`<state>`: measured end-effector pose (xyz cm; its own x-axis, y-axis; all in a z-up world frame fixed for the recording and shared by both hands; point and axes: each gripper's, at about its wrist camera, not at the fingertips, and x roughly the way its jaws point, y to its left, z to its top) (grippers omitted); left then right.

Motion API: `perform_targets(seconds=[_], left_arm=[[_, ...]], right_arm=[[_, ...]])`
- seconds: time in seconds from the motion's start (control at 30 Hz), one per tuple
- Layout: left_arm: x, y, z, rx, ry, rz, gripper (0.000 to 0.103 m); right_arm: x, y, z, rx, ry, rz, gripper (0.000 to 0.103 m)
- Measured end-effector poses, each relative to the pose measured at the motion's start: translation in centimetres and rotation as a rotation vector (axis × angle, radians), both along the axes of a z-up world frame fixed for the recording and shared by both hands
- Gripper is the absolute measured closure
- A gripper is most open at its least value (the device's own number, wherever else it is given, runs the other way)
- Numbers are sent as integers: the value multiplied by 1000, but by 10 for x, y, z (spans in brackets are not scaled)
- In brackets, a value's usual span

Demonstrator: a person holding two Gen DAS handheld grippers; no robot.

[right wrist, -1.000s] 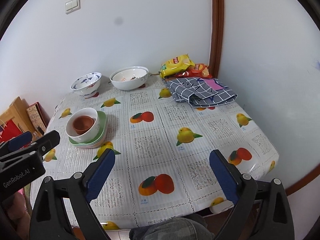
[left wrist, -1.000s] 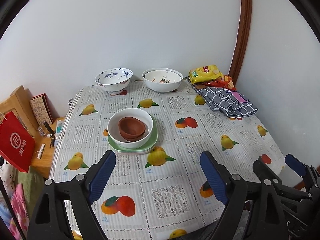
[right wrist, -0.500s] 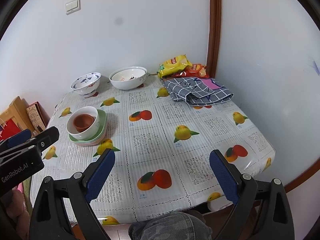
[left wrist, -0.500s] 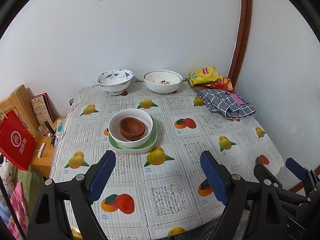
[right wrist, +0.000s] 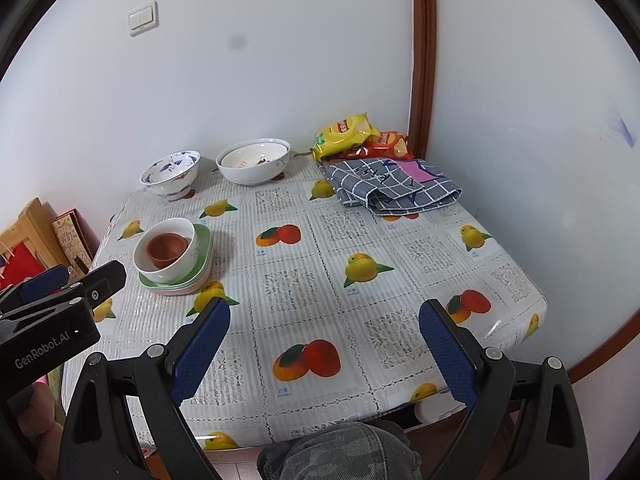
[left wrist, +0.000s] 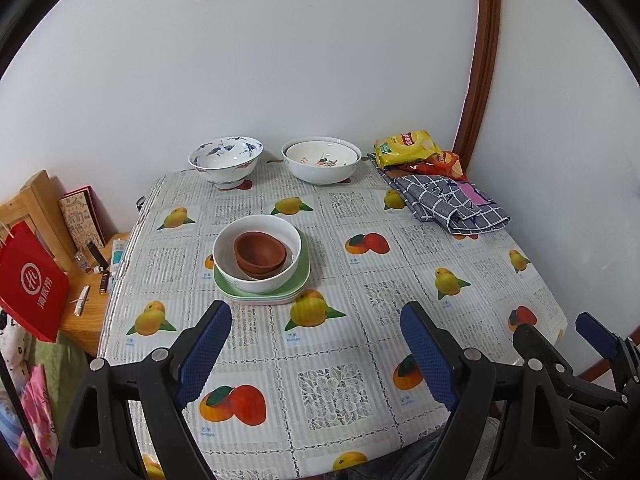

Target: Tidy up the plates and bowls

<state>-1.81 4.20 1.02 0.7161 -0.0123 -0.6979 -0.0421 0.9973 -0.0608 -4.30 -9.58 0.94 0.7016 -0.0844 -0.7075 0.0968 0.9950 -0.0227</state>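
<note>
A stack stands at the table's left middle: brown clay bowls [left wrist: 260,254] nested in a white bowl [left wrist: 256,278], on green plates [left wrist: 302,276]; it also shows in the right wrist view [right wrist: 166,246]. A blue-patterned bowl [left wrist: 226,160] and a wide white bowl [left wrist: 320,160] stand at the back by the wall. My left gripper [left wrist: 316,354] is open and empty above the table's front edge. My right gripper [right wrist: 324,350] is open and empty, to the right of the left one.
The table [left wrist: 400,280] has a fruit-print cloth. A folded grey checked cloth [left wrist: 448,204] and snack bags [left wrist: 408,148] lie at the back right. A wooden side table [left wrist: 86,312] with small items and a red bag [left wrist: 30,286] stands to the left.
Both grippers have drawn back and up from the table, so more of the table shows. Nothing on the table has moved.
</note>
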Motion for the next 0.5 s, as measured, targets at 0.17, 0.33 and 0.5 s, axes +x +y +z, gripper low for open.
perform_targets(seconds=[0.17, 0.33, 0.5], left_arm=[[0, -1, 0, 0, 0, -3, 17], [-1, -1, -1, -2, 2, -6, 17], [-1, -1, -1, -3, 1, -6, 17]], right_arm=[[-1, 0, 1, -2, -3, -2, 8], [-2, -1, 2, -1, -6, -3, 8], [-2, -1, 4, -1, -9, -3, 8]])
